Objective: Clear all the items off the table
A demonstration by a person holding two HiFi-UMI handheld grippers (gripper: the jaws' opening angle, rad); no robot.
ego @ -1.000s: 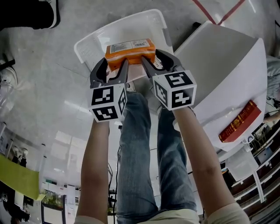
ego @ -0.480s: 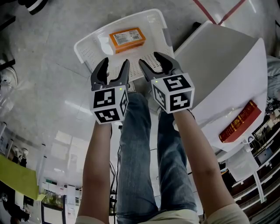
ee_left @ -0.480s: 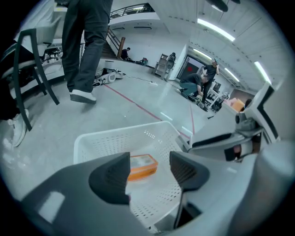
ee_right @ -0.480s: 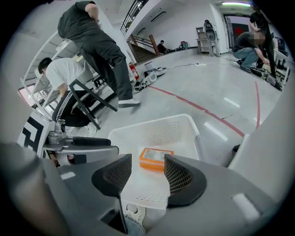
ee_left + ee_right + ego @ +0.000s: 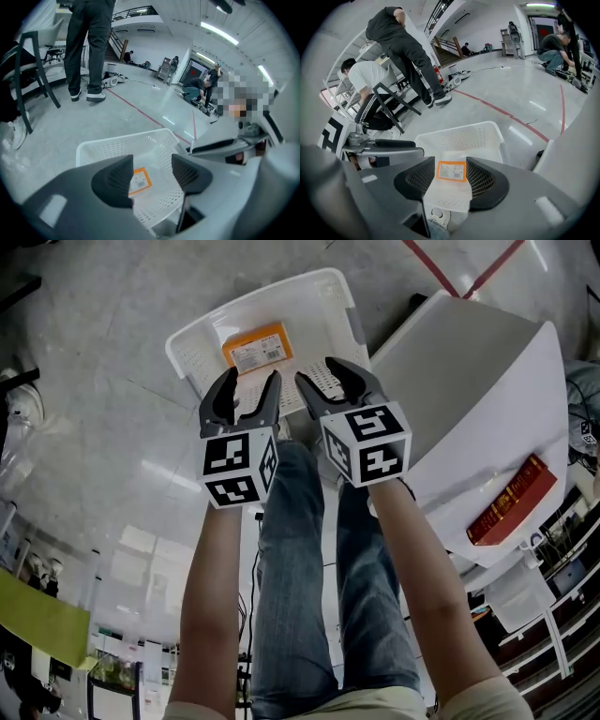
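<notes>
An orange packet [image 5: 257, 347] with a white label lies flat on the bottom of a white perforated basket [image 5: 262, 292] on the floor. My left gripper [image 5: 250, 381] and right gripper [image 5: 321, 373] hang side by side over the basket's near edge, both open and holding nothing. The right jaws have just been closing a little, with nothing between them. In the left gripper view the packet [image 5: 139, 180] shows far below, in the gap of the left gripper [image 5: 152, 176]. The right gripper view shows the packet [image 5: 451, 171] the same way, inside the basket [image 5: 459, 136].
A white table [image 5: 469, 381] stands right of the basket, with a red book [image 5: 507, 501] near its edge. The person's jeans-clad legs [image 5: 291, 568] are below the grippers. A standing person [image 5: 89, 47] and a black chair [image 5: 33, 75] are beyond the basket.
A second ago the orange packet was gripped between the two grippers above the basket. It has been let go and now lies in the basket. The grippers have barely moved.
</notes>
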